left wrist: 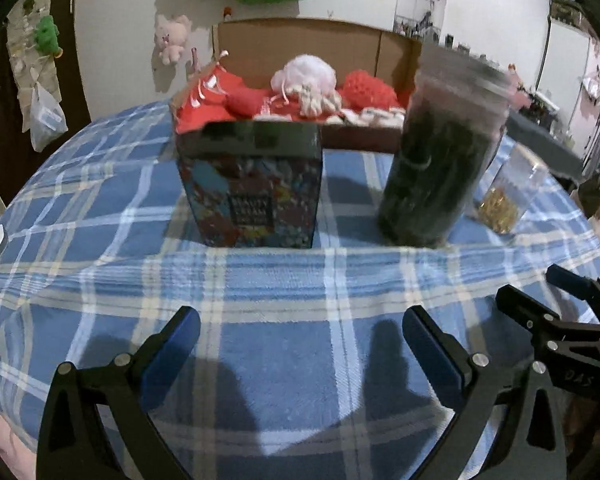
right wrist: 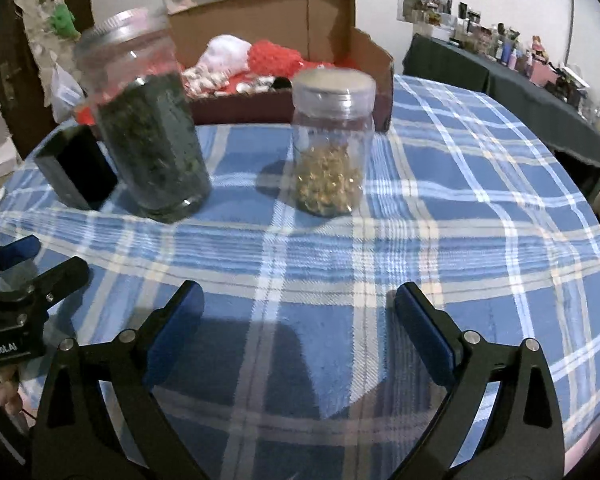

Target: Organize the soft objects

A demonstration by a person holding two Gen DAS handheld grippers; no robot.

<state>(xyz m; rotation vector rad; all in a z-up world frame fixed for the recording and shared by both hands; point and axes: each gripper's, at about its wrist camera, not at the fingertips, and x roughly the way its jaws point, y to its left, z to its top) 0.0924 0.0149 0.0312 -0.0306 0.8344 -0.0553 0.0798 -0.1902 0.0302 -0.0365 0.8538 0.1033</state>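
Note:
A cardboard box (left wrist: 394, 46) (right wrist: 332, 20) at the back of the table holds soft things: a white pom-pom (left wrist: 306, 74) (right wrist: 226, 54), a red fluffy ball (left wrist: 370, 88) (right wrist: 274, 58) and red cloth (left wrist: 216, 92). My left gripper (left wrist: 300, 338) hangs open over bare blue plaid cloth (left wrist: 260, 280), nothing between its fingers. My right gripper (right wrist: 298, 318) is also open and empty, low over the cloth (right wrist: 420, 200). Each gripper shows at the edge of the other's view, the right one (left wrist: 556, 304) and the left one (right wrist: 32, 272).
In front of the box stand a colourful printed carton (left wrist: 256, 192) (right wrist: 74, 168), a tall clear jar of dark green stuff (left wrist: 440, 168) (right wrist: 148, 128) and a smaller lidded jar of gold bits (right wrist: 330, 140) (left wrist: 508, 196). A cluttered dark table (right wrist: 520, 88) lies far right.

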